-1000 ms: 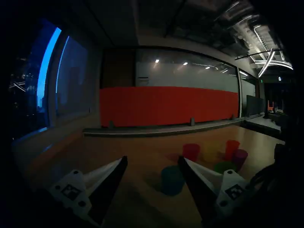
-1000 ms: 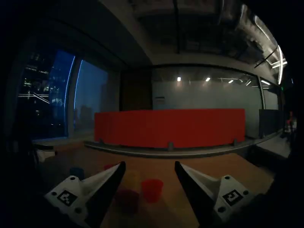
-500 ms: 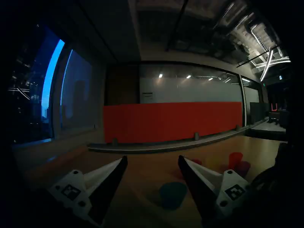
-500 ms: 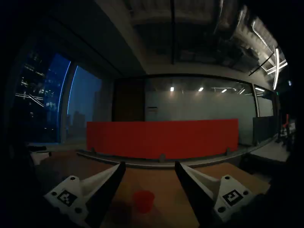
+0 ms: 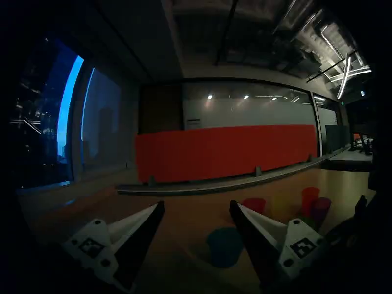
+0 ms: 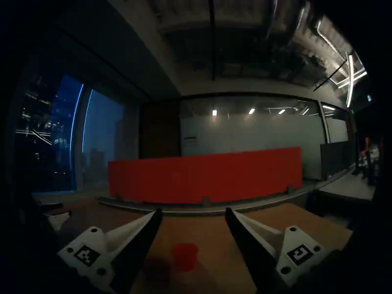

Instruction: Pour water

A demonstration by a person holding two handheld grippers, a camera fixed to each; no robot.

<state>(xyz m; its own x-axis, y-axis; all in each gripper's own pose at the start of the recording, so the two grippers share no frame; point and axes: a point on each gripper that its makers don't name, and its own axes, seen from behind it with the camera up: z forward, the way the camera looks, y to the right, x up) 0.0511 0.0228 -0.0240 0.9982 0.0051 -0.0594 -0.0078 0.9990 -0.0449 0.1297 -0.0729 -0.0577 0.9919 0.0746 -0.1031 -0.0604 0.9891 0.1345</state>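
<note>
A long red partition (image 5: 225,149) stands along the far edge of the wooden table (image 5: 191,220), with a grey rail (image 5: 220,183) at its foot. Behind it is a pale glass wall (image 5: 245,110) dotted with small ceiling spots (image 5: 209,97). To the left, tall windows (image 5: 68,127) show a dark blue night sky and city lights, and bright strip lights (image 5: 345,73) hang among exposed ducts (image 5: 313,34) at the upper right.

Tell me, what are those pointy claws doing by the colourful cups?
A person is holding two grippers above a wooden table in a dim room. The left gripper is open and empty, pointing at a teal cup, with an orange cup and a purple cup farther back. The right gripper is open too, facing a red cup. Nothing is being poured yet.
</note>
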